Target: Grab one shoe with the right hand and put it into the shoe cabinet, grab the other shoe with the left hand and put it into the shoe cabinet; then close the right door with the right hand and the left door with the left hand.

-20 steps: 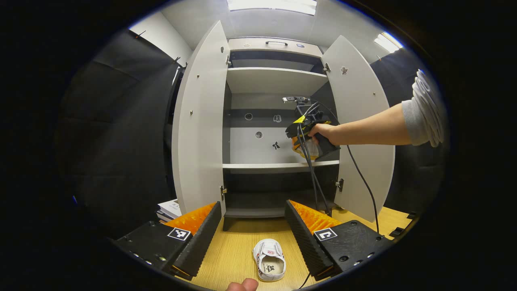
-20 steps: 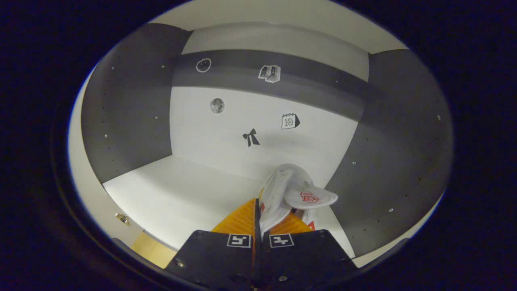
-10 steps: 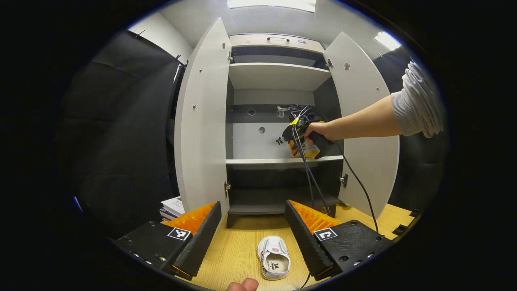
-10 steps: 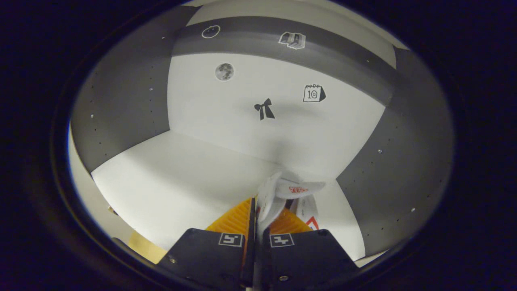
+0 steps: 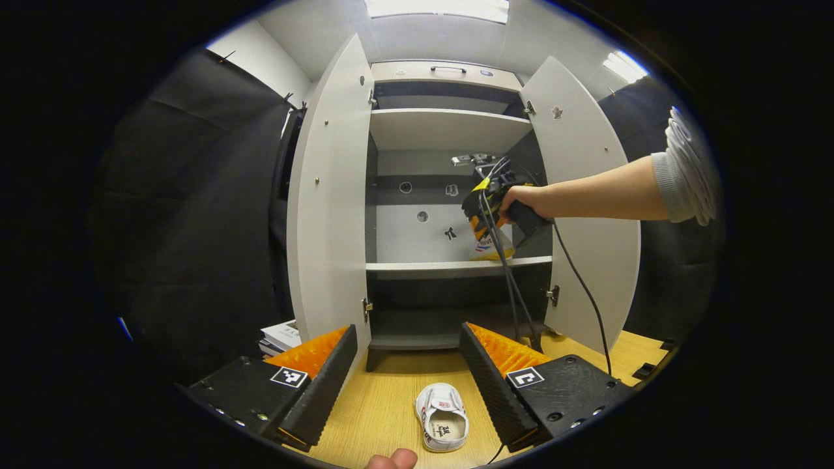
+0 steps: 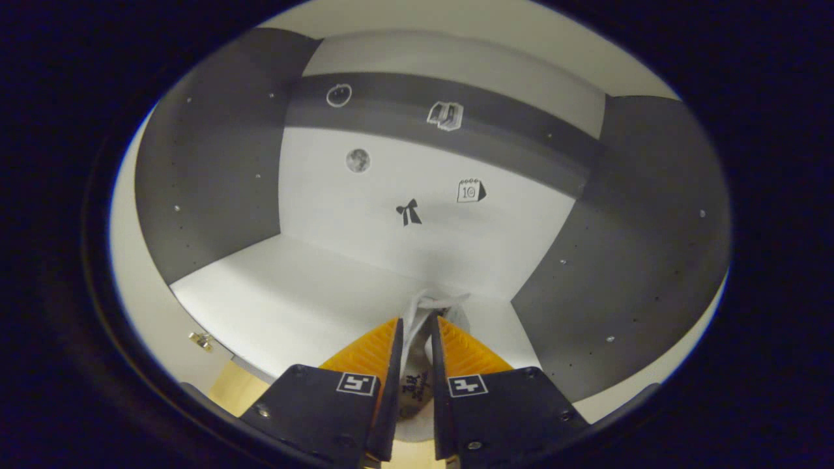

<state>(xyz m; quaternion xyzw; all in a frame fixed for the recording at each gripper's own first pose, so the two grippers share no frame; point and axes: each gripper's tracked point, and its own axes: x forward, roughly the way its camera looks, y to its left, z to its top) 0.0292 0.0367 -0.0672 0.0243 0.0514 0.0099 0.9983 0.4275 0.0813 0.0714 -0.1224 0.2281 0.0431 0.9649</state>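
Your right gripper (image 6: 414, 339) is inside the shoe cabinet (image 5: 329, 195), just above its middle shelf (image 5: 423, 266) — jaws slightly parted, first shoe (image 6: 417, 312) between them; whether both fingers press it, cannot tell. Your left gripper (image 5: 408, 365) hangs before the cabinet, jaws spread wide, second shoe (image 5: 442, 425) on the bench (image 5: 378, 417) between them.

Desk (image 5: 384, 410): light wood top. Stack of books (image 5: 279, 336) at desk's left edge, partly hidden. Stickers on rear panel: bow (image 6: 408, 212), moon (image 6: 358, 159), calendar (image 6: 470, 191), open book (image 6: 445, 115), round outline (image 6: 339, 95). Black cables (image 5: 511, 286) hang to desk. Ceiling lights (image 5: 436, 6) on overhead, 2nd one (image 5: 624, 65) at right.
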